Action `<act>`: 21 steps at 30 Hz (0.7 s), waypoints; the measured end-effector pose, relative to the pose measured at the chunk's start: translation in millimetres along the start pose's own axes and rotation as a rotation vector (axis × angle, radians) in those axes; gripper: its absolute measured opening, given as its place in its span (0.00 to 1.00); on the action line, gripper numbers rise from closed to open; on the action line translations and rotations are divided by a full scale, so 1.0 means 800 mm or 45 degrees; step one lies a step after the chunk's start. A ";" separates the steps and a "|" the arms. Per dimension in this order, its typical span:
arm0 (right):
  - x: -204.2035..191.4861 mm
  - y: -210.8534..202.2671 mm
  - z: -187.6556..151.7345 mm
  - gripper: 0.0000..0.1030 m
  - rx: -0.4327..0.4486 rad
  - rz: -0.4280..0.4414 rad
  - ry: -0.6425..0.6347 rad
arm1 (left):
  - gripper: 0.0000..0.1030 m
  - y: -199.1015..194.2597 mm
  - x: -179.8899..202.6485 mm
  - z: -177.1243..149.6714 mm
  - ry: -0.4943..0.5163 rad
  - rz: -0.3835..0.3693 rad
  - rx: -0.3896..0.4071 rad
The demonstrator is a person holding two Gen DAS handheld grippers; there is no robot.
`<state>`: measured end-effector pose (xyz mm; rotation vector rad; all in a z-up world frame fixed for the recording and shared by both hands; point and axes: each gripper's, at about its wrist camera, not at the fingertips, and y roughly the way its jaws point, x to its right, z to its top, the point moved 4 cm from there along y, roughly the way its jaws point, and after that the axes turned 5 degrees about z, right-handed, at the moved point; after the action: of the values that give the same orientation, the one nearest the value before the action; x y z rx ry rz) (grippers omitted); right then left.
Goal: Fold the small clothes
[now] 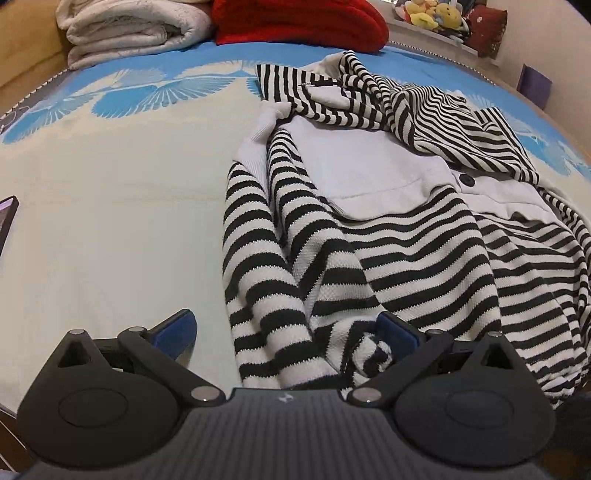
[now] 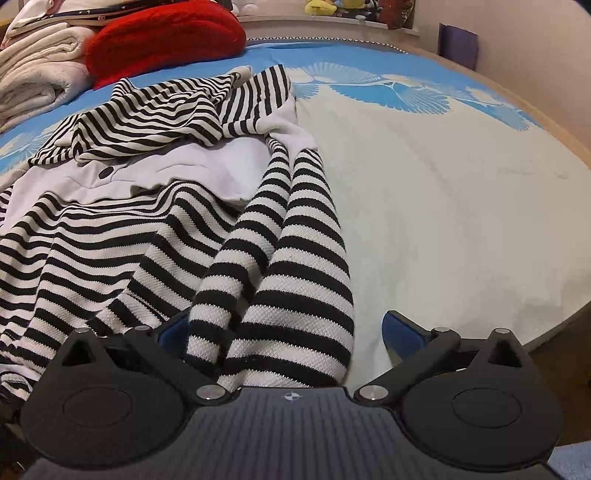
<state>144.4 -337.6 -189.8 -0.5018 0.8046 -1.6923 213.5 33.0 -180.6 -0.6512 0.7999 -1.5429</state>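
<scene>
L gripper: I see jaws wide, nothing pinched; one sleeve end of the striped top lies between the pads, right pad against the fabric. R gripper: jaws wide too, the other sleeve's end between them, left pad at the cloth, right pad over bare bed. Top sprawls on the bed, front up, white panel w/ dark button past the sleeves, hood bunched beyond. Behind the top: red cushion, folded white blanket, soft toys.
</scene>
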 end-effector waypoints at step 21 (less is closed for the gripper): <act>0.001 0.001 -0.001 0.99 0.018 -0.004 0.001 | 1.00 -0.001 0.001 -0.001 0.012 -0.004 0.012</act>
<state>144.1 -338.2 -191.2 -0.4932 0.7923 -1.6998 212.8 32.6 -180.4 -0.6395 0.7987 -1.5524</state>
